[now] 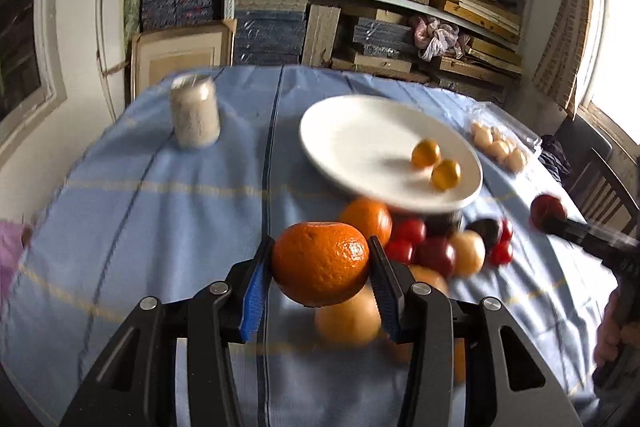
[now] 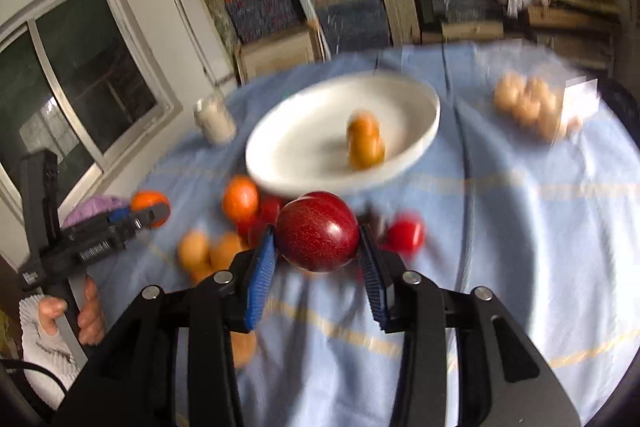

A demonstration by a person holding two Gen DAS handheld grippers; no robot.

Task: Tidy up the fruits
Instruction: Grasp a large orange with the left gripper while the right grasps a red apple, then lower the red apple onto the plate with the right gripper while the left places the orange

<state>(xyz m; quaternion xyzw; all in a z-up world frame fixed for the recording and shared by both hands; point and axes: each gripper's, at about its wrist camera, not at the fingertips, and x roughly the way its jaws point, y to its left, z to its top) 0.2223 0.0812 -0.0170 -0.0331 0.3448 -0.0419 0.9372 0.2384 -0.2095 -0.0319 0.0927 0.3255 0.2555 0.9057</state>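
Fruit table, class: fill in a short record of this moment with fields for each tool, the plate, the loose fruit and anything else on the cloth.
left tool: shut on an orange, lifted off the cloth
right tool: shut on a red plum, lifted
plate: white, holding two small yellow-orange fruits
loose fruit pile: oranges and red fruits on the cloth by the plate's near edge
jar: upright, left of the plate
tablecloth: light blue

Daylight glares from a window (image 1: 616, 59); both views are motion-blurred, with dark fisheye-bent edges.
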